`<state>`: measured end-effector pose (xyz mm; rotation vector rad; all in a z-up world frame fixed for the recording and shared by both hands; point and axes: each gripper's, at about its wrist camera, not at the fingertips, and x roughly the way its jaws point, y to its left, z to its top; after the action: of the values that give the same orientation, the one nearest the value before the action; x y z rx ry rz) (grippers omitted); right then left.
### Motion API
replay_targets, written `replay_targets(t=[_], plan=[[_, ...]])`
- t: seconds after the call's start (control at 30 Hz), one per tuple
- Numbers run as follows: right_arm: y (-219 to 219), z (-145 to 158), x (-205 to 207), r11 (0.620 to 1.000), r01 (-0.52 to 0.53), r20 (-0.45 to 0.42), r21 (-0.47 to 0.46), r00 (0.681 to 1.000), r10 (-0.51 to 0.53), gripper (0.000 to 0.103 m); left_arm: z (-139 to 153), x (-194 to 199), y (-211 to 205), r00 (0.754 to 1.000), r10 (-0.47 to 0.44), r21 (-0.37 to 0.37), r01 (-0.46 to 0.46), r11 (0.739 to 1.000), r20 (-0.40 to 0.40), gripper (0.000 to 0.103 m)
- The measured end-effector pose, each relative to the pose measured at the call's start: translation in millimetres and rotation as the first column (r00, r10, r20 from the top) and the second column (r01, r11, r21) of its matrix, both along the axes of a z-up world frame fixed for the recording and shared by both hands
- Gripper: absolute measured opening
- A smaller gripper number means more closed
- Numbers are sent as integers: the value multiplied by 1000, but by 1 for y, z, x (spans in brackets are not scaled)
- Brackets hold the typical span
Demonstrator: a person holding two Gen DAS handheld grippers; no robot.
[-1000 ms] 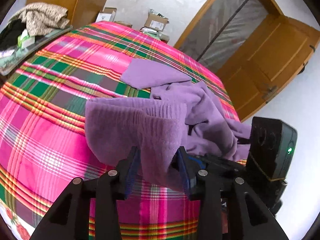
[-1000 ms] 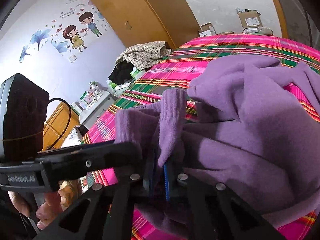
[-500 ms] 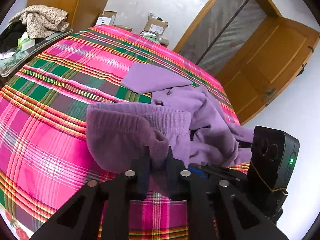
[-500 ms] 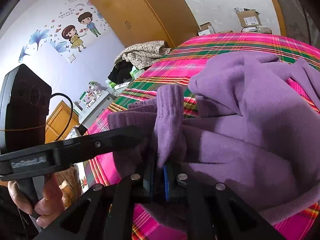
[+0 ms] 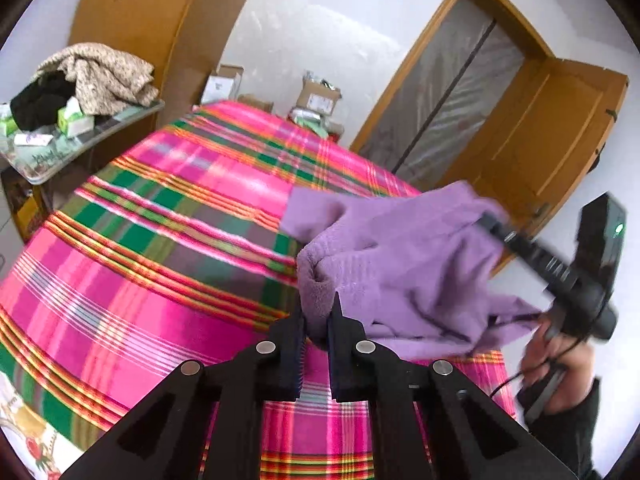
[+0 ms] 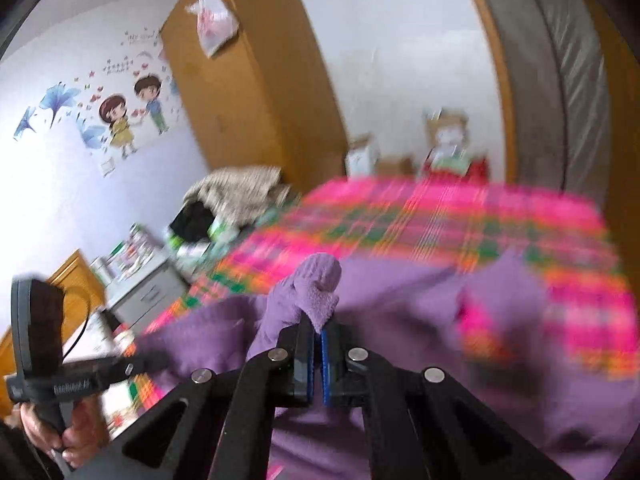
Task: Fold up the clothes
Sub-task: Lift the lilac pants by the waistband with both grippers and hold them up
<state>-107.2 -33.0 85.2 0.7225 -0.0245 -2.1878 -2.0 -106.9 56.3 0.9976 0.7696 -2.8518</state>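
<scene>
**Purple sweater pinched at two points above the bed**

The purple sweater (image 5: 404,276) hangs between both tools, its far part draped on the plaid bedspread (image 5: 168,240). The left gripper (image 5: 316,344) has just closed; its pads pinch a ribbed hem fold. The right gripper (image 6: 316,354) has likewise closed, clamping a bunched fold that rises directly ahead of its fingertips.

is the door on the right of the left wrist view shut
No, the wooden door stands swung open beside its frame.
</scene>
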Motion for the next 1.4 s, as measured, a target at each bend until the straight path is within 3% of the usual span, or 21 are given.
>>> replay_targets(t=[0.2, 0.4, 0.5, 0.57, 0.67, 0.8, 1.0, 1.4], plan=[[20, 78, -10, 993, 107, -176, -44, 978, -113, 2, 23, 15, -27, 997, 56, -3, -56, 998, -60, 9], [13, 130, -5, 992, 120, -304, -36, 944, -126, 2, 56, 35, -32, 987, 45, -18, -48, 999, -157, 9], [9, 154, 6, 992, 107, -364, -64, 923, -123, 2, 77, 50, -31, 971, 47, -49, -59, 997, -233, 9], [2, 165, 11, 992, 96, -390, -81, 913, -120, 2, 79, 54, -31, 969, 53, -65, -71, 995, -243, 9], [-15, 155, 4, 994, 88, -369, -59, 924, -103, 2, 65, 47, -38, 980, 69, -47, -79, 996, -186, 9], [-42, 116, -24, 997, 73, -270, -4, 960, -71, 2, 32, 36, -53, 992, 96, -1, -96, 995, -82, 9], [-87, 71, -55, 997, 38, -183, 64, 983, -26, 2, 9, 32, -77, 988, 151, 11, -151, 988, -24, 9], [-194, 86, -85, 993, -76, -209, 94, 973, 94, 2, 20, 29, -133, 955, 293, -30, -295, 955, -38, 9]])
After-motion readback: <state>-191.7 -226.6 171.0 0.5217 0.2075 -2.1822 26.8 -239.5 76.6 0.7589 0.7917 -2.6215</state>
